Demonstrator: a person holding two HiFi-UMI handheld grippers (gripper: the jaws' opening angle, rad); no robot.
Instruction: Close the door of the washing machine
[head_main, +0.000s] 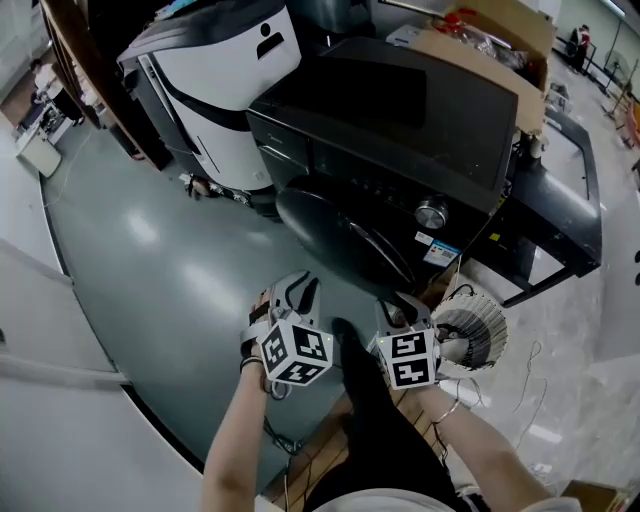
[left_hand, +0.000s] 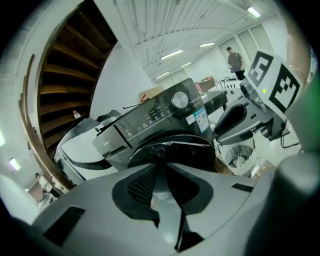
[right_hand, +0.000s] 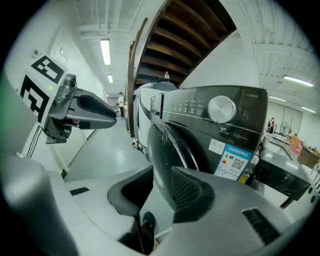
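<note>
— Where is the washing machine (head_main: 400, 130) from the tools?
— Straight ahead of both and a little below them. Its round door (head_main: 340, 235) faces the tips, apart from them.
— Is the door closed?
— It lies along the black front, under the silver dial (right_hand: 221, 108). I cannot tell whether it is fully home.
— What about the left gripper (left_hand: 161, 165)?
— Its jaws stand narrowly apart, with nothing between them. Only the door's rim shows beyond the gap.
— And the right gripper (right_hand: 159, 175)?
— Its gap is wider and also empty. The door's curved edge sits just past its tips, and the blue-and-white label (right_hand: 233, 162) is off to its right.
— How do the two tools sit to each other?
— Side by side and near one another, both tipped downward towards the machine. Each shows at the edge of the other's view.
— Is anything else close by?
— A white wire basket (head_main: 478, 330) is just right of the right gripper. A white machine (head_main: 225, 90) stands beyond the left one, and a cardboard box (head_main: 490, 40) lies past the washer's top.
</note>
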